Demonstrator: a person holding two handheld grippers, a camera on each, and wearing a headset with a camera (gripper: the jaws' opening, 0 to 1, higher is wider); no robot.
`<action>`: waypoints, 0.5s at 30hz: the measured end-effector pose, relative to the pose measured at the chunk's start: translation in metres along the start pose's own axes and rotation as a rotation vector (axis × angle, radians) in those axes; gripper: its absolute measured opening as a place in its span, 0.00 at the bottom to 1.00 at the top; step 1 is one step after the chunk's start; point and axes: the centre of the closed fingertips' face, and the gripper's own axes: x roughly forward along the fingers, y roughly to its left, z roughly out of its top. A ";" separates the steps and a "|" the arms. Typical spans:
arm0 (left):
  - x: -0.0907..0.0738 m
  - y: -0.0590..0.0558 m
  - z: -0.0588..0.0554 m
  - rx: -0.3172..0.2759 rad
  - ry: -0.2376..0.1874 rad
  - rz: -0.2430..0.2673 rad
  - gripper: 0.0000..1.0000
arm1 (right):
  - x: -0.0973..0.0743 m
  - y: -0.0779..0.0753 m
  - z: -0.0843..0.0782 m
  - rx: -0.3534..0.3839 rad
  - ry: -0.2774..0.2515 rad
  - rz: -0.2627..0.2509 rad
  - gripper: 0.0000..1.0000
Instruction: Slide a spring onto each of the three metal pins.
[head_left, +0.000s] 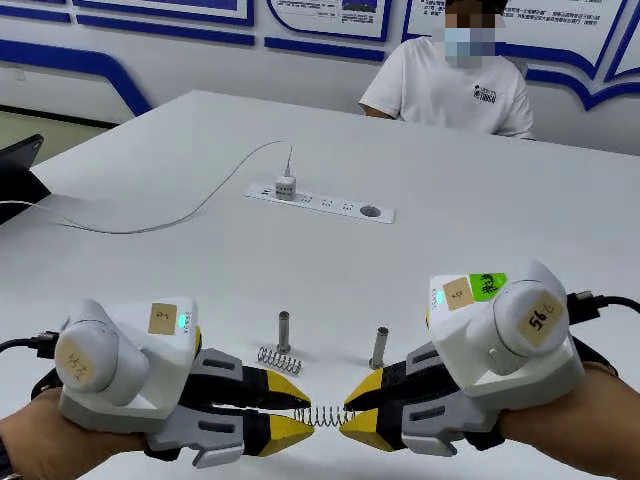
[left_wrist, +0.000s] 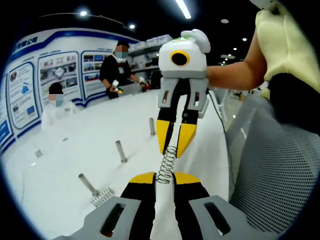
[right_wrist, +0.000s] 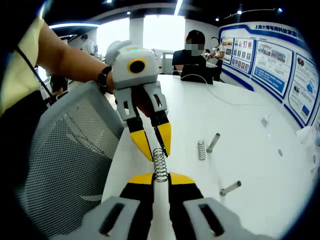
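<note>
The held spring (head_left: 326, 415) hung low in the centre of the head view, spanning the gap between the two tools; the left gripper (head_left: 310, 413) was clamped on one end and the right gripper (head_left: 343, 415) on the other, which looked like a hand-over or a straightening. Two pins stood upright just above the jaws, the left pin (head_left: 284, 328) and the right pin (head_left: 379, 345), both bare; a third pin (left_wrist: 151, 126) showed near the centre of the left gripper view, beyond the other two. A second spring (head_left: 279, 360) lay on its side just beside the foot of the left pin, unthreaded.

I judged the task barely begun. The next move called for one gripper to let go, and for the other to stand the spring upright, line its bore over a pin's top and lower it.

The parts rested straight on the bare table (head_left: 200, 270) rather than in any tray; the one holder was the power strip (head_left: 330, 205) in the upper middle, with a white plug (head_left: 286, 186) seated in it.
</note>
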 end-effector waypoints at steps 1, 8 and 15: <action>0.000 0.000 0.000 0.002 0.001 0.001 0.13 | 0.000 0.000 0.001 -0.001 -0.004 -0.001 0.11; 0.000 0.002 0.000 0.011 0.005 0.005 0.12 | -0.003 0.000 0.009 -0.005 -0.025 -0.010 0.11; 0.000 0.001 0.002 0.015 0.001 0.005 0.12 | -0.006 0.000 0.021 -0.013 -0.062 -0.023 0.11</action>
